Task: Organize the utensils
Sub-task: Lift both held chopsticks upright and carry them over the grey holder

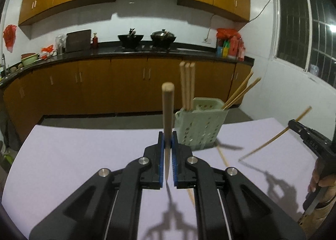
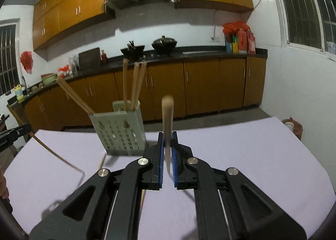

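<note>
A pale green utensil holder [image 1: 197, 126] stands on the white table [image 1: 84, 156] and holds several wooden chopsticks [image 1: 187, 84]. My left gripper [image 1: 167, 141] is shut on one chopstick [image 1: 167, 114], upright, just left of the holder. My right gripper [image 2: 167, 145] is shut on another chopstick [image 2: 167, 122], right of the holder [image 2: 119, 132]. In the left wrist view the right gripper [image 1: 294, 125] holds its chopstick [image 1: 273, 139] slanted above the table. In the right wrist view the left gripper [image 2: 23, 129] holds its chopstick [image 2: 52, 153] at far left. One loose chopstick [image 1: 223, 159] lies on the table by the holder.
Behind the table runs a kitchen counter [image 1: 126, 53] with woks [image 1: 162, 37], bowls and bottles over wooden cabinets. A window [image 1: 304, 29] is on the right wall. The loose chopstick also shows in the right wrist view [image 2: 102, 162].
</note>
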Motion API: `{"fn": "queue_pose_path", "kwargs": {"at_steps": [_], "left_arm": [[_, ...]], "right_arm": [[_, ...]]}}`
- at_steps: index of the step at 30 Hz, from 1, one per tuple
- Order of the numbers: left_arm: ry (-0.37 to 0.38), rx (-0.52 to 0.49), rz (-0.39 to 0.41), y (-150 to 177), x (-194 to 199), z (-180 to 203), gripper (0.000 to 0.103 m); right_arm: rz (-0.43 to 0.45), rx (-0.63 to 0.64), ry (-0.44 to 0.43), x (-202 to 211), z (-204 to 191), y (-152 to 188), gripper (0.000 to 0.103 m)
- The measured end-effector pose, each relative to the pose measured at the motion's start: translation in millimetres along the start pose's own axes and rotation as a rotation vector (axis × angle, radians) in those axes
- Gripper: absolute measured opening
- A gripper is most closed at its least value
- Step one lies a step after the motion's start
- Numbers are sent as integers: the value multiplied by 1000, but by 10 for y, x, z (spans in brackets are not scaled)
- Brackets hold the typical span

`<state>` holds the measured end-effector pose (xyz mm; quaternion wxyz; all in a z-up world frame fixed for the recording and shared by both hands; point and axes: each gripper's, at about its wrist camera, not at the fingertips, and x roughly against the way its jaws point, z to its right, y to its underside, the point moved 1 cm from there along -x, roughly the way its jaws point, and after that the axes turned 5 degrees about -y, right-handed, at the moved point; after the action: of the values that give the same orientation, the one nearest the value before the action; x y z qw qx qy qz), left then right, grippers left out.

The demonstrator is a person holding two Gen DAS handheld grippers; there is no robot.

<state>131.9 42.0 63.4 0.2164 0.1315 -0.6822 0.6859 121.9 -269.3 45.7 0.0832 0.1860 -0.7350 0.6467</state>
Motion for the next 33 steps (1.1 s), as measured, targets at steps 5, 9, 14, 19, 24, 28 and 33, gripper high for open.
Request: {"fn": "queue_pose_path", "kwargs": {"at_steps": [5, 9, 14, 19, 24, 28, 33], "left_arm": [[66, -10, 51, -310, 112, 125, 7], [99, -14, 116, -615, 196, 255, 7], [87, -7, 212, -1016, 203, 422, 7], [54, 32, 267, -1285, 3, 494, 7], [25, 14, 266, -1266, -329, 590, 7], [41, 14, 228, -1171, -604, 640, 7], [47, 22, 181, -1114, -785, 617, 8]], "right_arm": [[83, 11, -69, 147, -157, -355, 7], [185, 19, -136, 279, -322, -697, 7], [304, 31, -183, 285, -529, -1080, 7], [375, 34, -200, -8, -662, -1356, 7], [341, 38, -164, -502, -665, -1205, 7], [267, 35, -131, -757, -634, -1028, 7], [220, 38, -143, -760, -613, -930, 14]]}}
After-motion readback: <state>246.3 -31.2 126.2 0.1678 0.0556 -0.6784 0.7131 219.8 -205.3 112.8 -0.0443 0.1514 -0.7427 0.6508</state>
